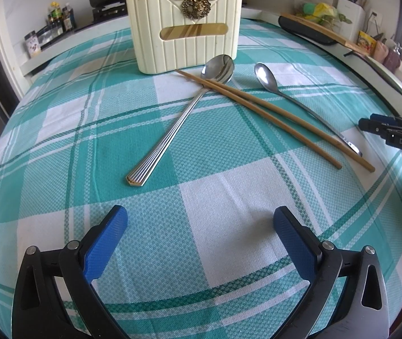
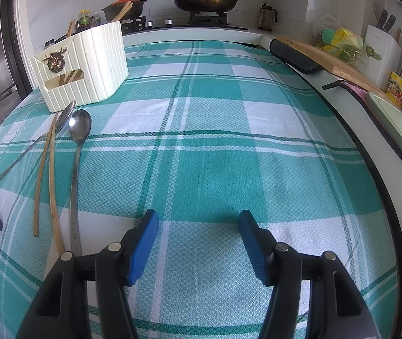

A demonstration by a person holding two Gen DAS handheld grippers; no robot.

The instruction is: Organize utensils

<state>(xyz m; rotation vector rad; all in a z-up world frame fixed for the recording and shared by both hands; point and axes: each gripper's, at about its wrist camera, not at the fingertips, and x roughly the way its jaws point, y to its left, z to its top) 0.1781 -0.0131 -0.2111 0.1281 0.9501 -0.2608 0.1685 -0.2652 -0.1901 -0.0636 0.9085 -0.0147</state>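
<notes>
Steel spoons (image 1: 217, 69) and wooden chopsticks (image 1: 271, 113) are lying outside the cream ribbed holder (image 1: 185, 25), so you're barely starting, both grippers, left gripper (image 1: 201, 226) and right gripper (image 2: 198, 231), gaping empty.

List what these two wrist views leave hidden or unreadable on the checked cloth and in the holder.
- Cream holder: its inside; in both views the front wall hides it, and only chopstick tops show.
- Plain spoon: handle end passes behind the right gripper in the right wrist view.
- Engraving on that handle: too small in both views.
- Left gripper: cut off at the right view's left edge.
</notes>
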